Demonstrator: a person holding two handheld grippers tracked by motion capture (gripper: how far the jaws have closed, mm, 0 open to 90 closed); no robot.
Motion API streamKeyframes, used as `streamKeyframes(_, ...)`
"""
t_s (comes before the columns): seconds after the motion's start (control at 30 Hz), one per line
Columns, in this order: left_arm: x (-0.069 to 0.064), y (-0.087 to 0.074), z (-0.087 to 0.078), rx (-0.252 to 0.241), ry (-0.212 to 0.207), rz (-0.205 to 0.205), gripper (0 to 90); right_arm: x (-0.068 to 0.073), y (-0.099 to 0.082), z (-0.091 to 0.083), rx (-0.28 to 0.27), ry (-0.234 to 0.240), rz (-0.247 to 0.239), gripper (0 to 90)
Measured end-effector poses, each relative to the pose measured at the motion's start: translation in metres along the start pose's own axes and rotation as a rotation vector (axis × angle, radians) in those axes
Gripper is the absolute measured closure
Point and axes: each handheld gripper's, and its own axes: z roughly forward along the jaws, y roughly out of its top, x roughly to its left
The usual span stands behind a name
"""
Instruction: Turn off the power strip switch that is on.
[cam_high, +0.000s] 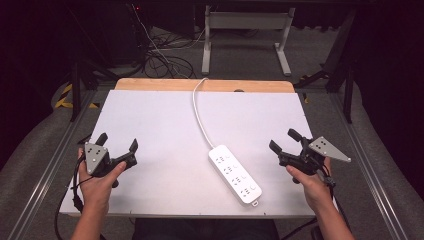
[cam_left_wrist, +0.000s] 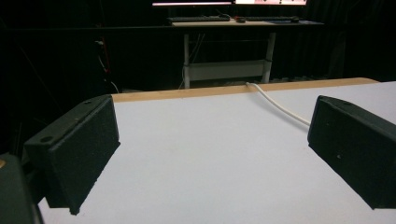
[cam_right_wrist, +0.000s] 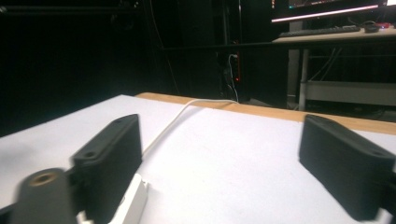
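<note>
A white power strip (cam_high: 235, 172) with several sockets lies flat on the white table top (cam_high: 155, 115), right of centre and near the front edge. Its white cable (cam_high: 199, 115) runs back over the far wooden edge. My left gripper (cam_high: 118, 141) hovers at the front left, jaws wide apart and empty; in the left gripper view (cam_left_wrist: 212, 126) bare table lies between them, with the cable (cam_left_wrist: 280, 105) farther off. My right gripper (cam_high: 282, 139) stands open to the right of the strip. In the right gripper view (cam_right_wrist: 219, 135), a corner of the strip (cam_right_wrist: 133, 200) sits beside one jaw.
A wooden strip (cam_high: 205, 85) borders the table's far side. Metal rails (cam_high: 367, 160) run along both sides. Behind stand a white desk frame (cam_high: 245, 30) and tangled cables on the floor (cam_high: 160, 55). The surroundings are dark.
</note>
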Motion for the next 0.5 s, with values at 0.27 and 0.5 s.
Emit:
streamKeyframes(0.27,-0.0003,0.0004,-0.0004,-0.001,-0.002,0.001,2.5,-0.0017,-0.0006,-0.0008,0.005,0.002,0.003,7.0)
streamKeyframes(0.5,-0.0017,0.0014,-0.0016,-0.009,-0.011,0.002,2.5,-0.0043,-0.0021,-0.0094,0.015,-0.026,0.020,6.7)
